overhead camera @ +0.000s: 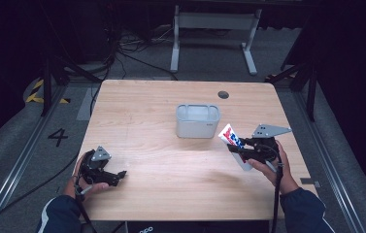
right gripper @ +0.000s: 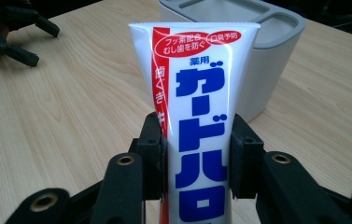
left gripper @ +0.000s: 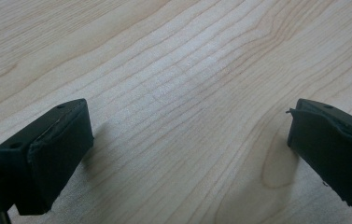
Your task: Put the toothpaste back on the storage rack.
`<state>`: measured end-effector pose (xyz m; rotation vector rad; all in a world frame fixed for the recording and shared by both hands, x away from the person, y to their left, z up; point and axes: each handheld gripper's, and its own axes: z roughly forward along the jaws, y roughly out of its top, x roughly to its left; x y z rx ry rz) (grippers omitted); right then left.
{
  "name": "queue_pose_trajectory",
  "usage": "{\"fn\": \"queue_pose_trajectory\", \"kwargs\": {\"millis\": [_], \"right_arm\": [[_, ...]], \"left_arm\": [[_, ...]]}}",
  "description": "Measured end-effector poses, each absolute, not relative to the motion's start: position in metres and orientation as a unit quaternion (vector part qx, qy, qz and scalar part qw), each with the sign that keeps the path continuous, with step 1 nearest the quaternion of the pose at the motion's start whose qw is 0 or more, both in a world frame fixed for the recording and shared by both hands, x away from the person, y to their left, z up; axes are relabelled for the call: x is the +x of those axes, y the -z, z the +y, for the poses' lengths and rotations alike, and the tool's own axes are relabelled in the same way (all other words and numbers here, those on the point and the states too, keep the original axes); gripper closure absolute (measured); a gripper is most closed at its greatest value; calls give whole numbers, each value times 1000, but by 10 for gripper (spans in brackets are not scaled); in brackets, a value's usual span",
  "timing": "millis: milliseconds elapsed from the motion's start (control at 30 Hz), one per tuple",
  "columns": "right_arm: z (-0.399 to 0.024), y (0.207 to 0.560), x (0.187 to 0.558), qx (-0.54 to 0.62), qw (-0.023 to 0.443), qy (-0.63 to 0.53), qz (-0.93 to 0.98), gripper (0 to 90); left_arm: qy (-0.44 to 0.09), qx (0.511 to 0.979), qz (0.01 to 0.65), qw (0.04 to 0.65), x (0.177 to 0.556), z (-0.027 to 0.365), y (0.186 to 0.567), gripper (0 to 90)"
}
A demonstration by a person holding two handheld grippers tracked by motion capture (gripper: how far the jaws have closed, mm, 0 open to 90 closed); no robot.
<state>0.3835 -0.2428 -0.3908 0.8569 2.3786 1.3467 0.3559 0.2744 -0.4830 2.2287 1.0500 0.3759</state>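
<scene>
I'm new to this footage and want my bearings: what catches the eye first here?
The white tube with bold blue and red lettering stands out, clamped between the jaws of the right gripper at the table's right side. Just beyond it sits a pale grey container near the middle of the wooden table. The left gripper rests open at the near left edge.

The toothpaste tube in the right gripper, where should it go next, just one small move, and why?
Probably carry it a little toward the grey holder and over its open top. The right gripper is shut on the toothpaste tube, which is off the table, with the holder just beyond it. The left gripper rests open near the table's left edge, holding nothing.
</scene>
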Motion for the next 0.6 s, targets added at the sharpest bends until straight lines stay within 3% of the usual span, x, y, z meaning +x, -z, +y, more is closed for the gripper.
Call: {"fn": "queue_pose_trajectory", "kwargs": {"millis": [600], "right_arm": [[-220, 377, 390, 260, 137, -497, 816, 644]], "left_arm": [[-143, 848, 399, 319, 356, 275, 483, 6]]}}
